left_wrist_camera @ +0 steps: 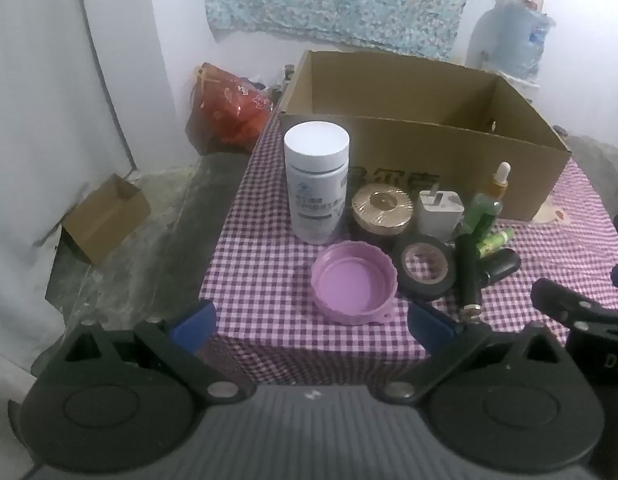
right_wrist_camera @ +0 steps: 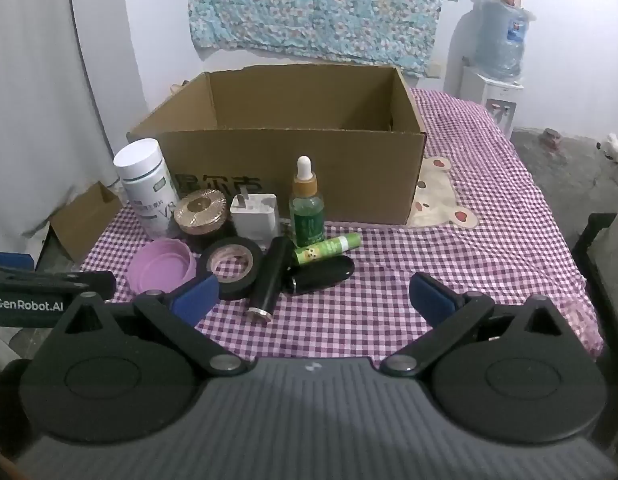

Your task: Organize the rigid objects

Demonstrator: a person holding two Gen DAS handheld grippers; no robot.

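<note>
An open cardboard box (left_wrist_camera: 449,152) (right_wrist_camera: 349,172) stands on the checked cloth. In front of it sit a white pill bottle (left_wrist_camera: 316,180) (right_wrist_camera: 147,192), a gold round lid (left_wrist_camera: 382,208) (right_wrist_camera: 199,209), a white charger (left_wrist_camera: 440,214) (right_wrist_camera: 255,216), a green dropper bottle (left_wrist_camera: 487,204) (right_wrist_camera: 307,204), a pink lid (left_wrist_camera: 354,282) (right_wrist_camera: 163,266), a black tape roll (left_wrist_camera: 425,266) (right_wrist_camera: 231,266), a black tube (left_wrist_camera: 467,272) (right_wrist_camera: 269,280), a green stick (right_wrist_camera: 327,249) and a black oval case (right_wrist_camera: 323,274). My left gripper (left_wrist_camera: 313,326) is open and empty before the pink lid. My right gripper (right_wrist_camera: 313,298) is open and empty near the tube.
The table's front edge (left_wrist_camera: 309,344) lies just under the left gripper. A small cardboard box (left_wrist_camera: 105,218) and a red bag (left_wrist_camera: 233,108) sit on the floor at left. A water dispenser (right_wrist_camera: 497,60) stands back right. A bear patch (right_wrist_camera: 441,196) marks the cloth.
</note>
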